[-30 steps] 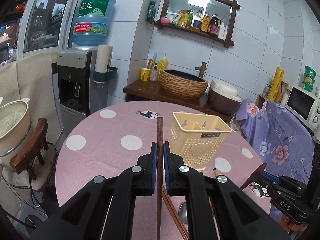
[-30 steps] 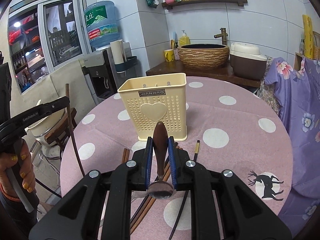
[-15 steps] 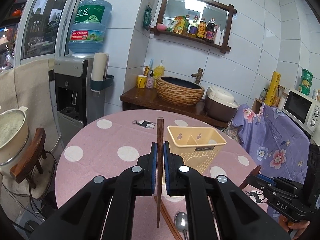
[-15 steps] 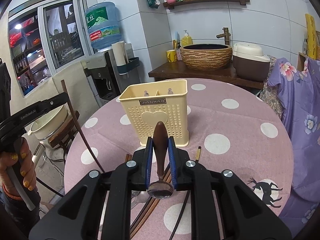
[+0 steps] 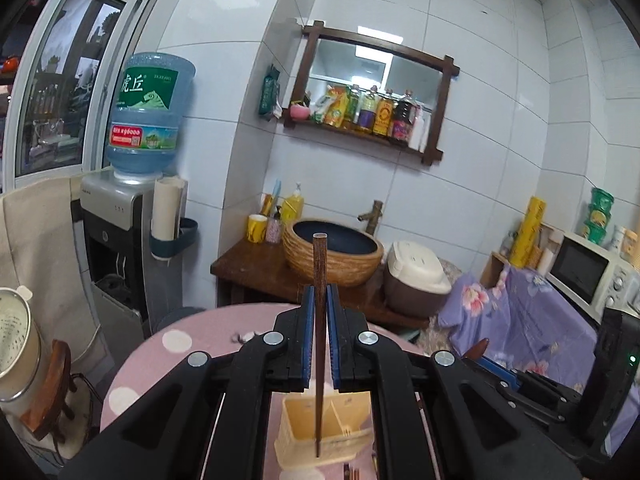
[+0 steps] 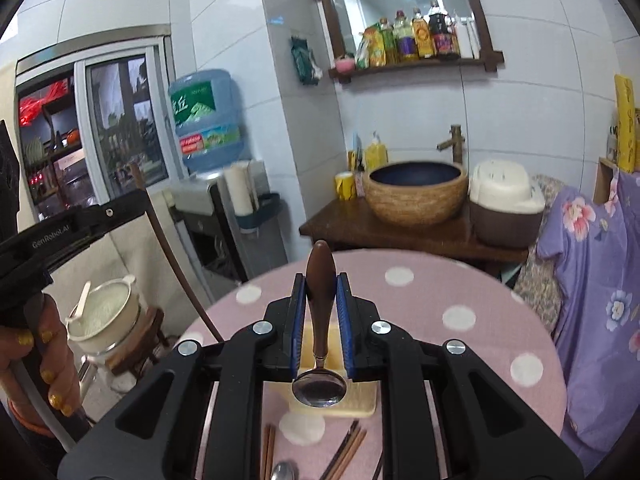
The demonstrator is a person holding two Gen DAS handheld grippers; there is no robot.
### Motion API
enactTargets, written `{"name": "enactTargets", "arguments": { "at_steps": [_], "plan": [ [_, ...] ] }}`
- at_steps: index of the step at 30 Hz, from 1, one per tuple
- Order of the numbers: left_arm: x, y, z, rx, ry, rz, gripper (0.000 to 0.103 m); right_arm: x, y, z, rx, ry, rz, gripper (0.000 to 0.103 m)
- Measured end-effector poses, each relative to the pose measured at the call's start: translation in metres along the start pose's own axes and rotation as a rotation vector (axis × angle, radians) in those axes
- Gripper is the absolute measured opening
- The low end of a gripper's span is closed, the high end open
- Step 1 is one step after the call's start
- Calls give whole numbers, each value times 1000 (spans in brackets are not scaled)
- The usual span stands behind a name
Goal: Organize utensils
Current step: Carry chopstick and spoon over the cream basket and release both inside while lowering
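My left gripper [image 5: 319,300] is shut on a dark wooden chopstick [image 5: 319,320] held upright, its lower tip over the cream plastic utensil holder [image 5: 304,428] on the pink table. My right gripper [image 6: 320,292] is shut on a spoon [image 6: 320,320] with a brown wooden handle pointing up and its steel bowl hanging low, above the same holder [image 6: 360,400]. The left gripper and its chopstick also show at the left of the right wrist view [image 6: 80,220]. More chopsticks [image 6: 344,452] and another spoon [image 6: 283,472] lie on the table in front of the holder.
The round pink polka-dot table [image 6: 460,300] has a purple flowered cloth [image 6: 592,280] at its right. Behind stand a wooden counter with a basin sink [image 6: 416,192] and rice cooker [image 6: 504,200], a water dispenser [image 5: 120,240], and a pot on a stool [image 6: 108,320].
Both grippers have risen and tilted up, so the holder now sits low between the fingers under each held utensil. The grips have not changed.
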State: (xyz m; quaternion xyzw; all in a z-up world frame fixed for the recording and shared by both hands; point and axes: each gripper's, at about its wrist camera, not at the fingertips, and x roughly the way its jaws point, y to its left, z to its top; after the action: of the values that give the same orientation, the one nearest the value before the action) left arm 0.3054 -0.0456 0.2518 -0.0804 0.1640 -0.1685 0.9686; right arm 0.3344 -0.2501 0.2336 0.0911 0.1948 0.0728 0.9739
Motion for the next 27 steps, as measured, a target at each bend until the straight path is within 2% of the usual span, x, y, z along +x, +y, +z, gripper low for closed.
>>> {"name": "enactTargets", "arguments": {
  "at_steps": [3,6,16,22,25,27],
  "plan": [
    [20,-4,6,3,-17,31,7,16,3,11,-24,-21,-35,16],
    [39,-5,-2,7,-15,57,7,38,0,5,-31,-9,-69,16],
    [84,7,-67,-7,151,63,7,97,-13,-60,-12,149,-83,16],
    [99,16,-90,-24,214,70,7,108,-16,-77,1,180,-90,16],
    [101,17,-98,-20,220,79,7,113,-21,-84,7,188,-93,16],
    [102,18,-101,-24,233,73,7,113,-22,-87,-1,171,-95,16]
  ]
}}
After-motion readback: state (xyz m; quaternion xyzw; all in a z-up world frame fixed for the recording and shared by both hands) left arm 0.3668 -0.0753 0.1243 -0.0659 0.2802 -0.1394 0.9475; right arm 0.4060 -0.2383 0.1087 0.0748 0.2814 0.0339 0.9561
